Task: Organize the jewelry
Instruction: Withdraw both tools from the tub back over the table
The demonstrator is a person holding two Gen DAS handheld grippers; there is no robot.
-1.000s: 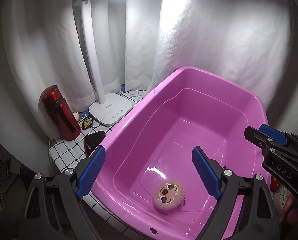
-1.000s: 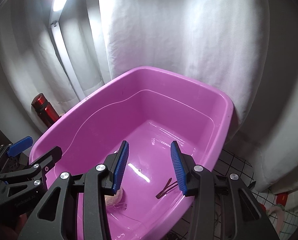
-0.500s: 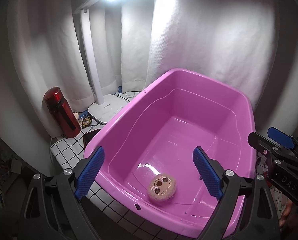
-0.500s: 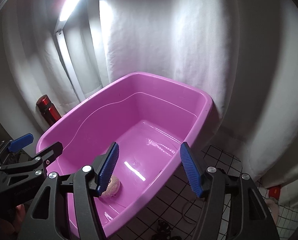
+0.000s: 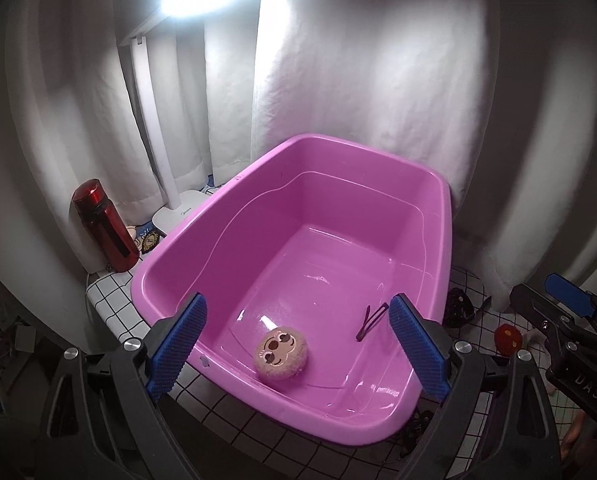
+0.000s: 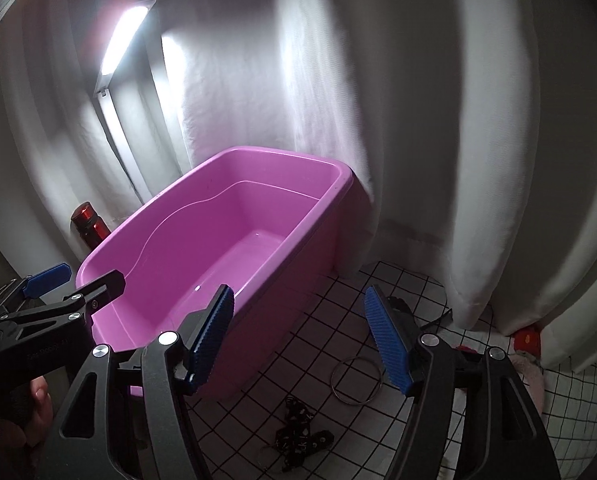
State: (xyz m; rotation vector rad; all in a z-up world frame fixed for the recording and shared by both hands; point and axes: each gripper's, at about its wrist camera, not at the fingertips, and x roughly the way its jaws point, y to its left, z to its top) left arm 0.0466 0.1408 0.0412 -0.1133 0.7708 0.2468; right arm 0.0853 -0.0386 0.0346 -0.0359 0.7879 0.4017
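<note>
Hovering wide open and empty, the left hand-held gripper [image 5: 296,346] faces a pink tub [image 5: 444,216] holding a plush face charm [image 5: 281,354] and a dark hair clip [image 5: 372,322]. Beside it, the right hand-held gripper [image 6: 300,342], equally wide and empty, hangs over the tiled surface [image 6: 310,330], above a metal bangle [image 6: 356,380] and black beaded strand [image 6: 300,436].

- One pink plastic tub [image 5: 444,216] on the white grid-patterned tabletop [image 6: 318,320].
- One round plush face clip [image 5: 281,354] inside the tub.
- One thin dark hair pin [image 5: 372,321] inside the tub.
- One thin metal ring [image 6: 355,381] on the tabletop.
- One black printed band [image 6: 298,434] on the tabletop.
- One red bottle [image 5: 104,226].
- One white desk lamp [image 5: 154,120].
- Two blue-padded tools: left tool [image 5: 298,344], right tool [image 6: 300,336].
</note>
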